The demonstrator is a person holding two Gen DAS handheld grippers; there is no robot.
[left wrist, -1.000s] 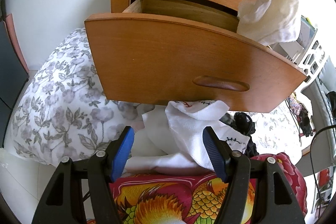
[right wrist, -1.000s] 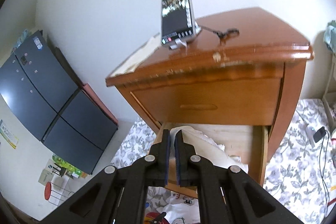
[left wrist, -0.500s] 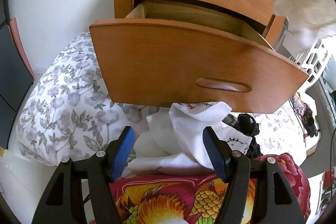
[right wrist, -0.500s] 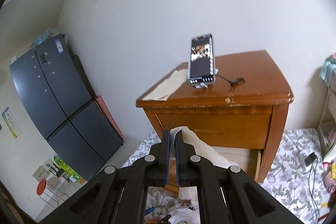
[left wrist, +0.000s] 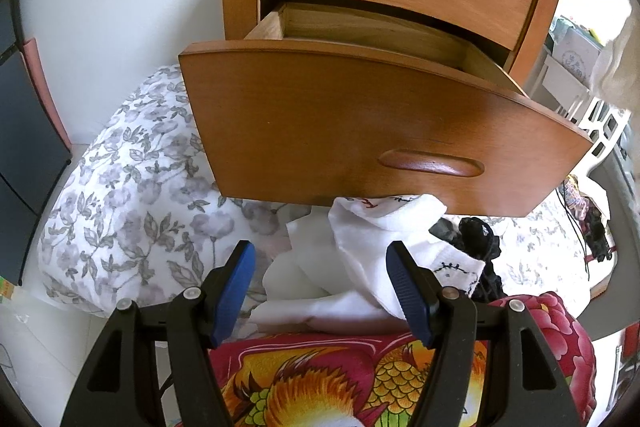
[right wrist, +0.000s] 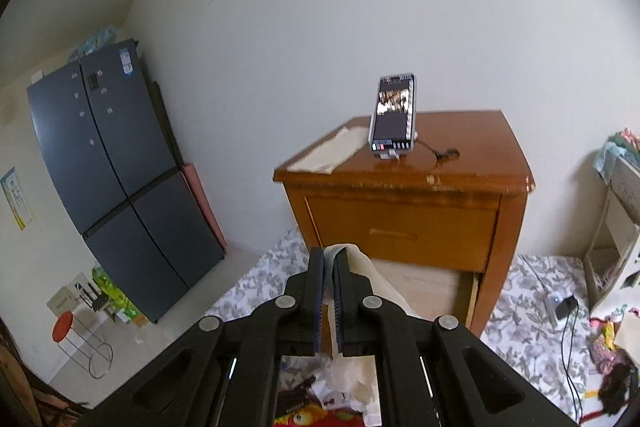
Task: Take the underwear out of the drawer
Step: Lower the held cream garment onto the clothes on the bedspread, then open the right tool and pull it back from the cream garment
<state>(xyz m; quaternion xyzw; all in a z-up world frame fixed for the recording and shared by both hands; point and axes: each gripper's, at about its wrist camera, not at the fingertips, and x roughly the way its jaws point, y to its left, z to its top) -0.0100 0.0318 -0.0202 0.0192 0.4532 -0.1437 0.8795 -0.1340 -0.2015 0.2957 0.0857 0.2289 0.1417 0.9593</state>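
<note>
The nightstand (right wrist: pixel 404 187) stands against the far wall, and its lower drawer (left wrist: pixel 360 123) is pulled out toward me above the floral bedding (left wrist: pixel 132 187). In the left view the part of the drawer interior I can see looks bare.

My right gripper (right wrist: pixel 328 267) is clenched on a cream garment, the underwear (right wrist: pixel 368 275). The cloth is pinched between the pads and hangs down to the right of the jaws, in front of the open drawer. In the left view its edge shows at the far right (left wrist: pixel 616 67), clear of the drawer front.

My left gripper (left wrist: pixel 320 259) is released, jaws standing apart and pressing on nothing. It hovers over the white clothes (left wrist: pixel 360 247) piled just below the drawer front, near a red patterned blanket (left wrist: pixel 360 379).

Procedure for the step in hand, as I judge it:
1. Maintain full pinch on the right side; thin cloth may slip if pressure eases.
2. Carry the garment up and away until its hanging tail clears the drawer rim.
3. Keep the left gripper out of the right's path.
4. Lower the garment beside the white pile before releasing.
</note>
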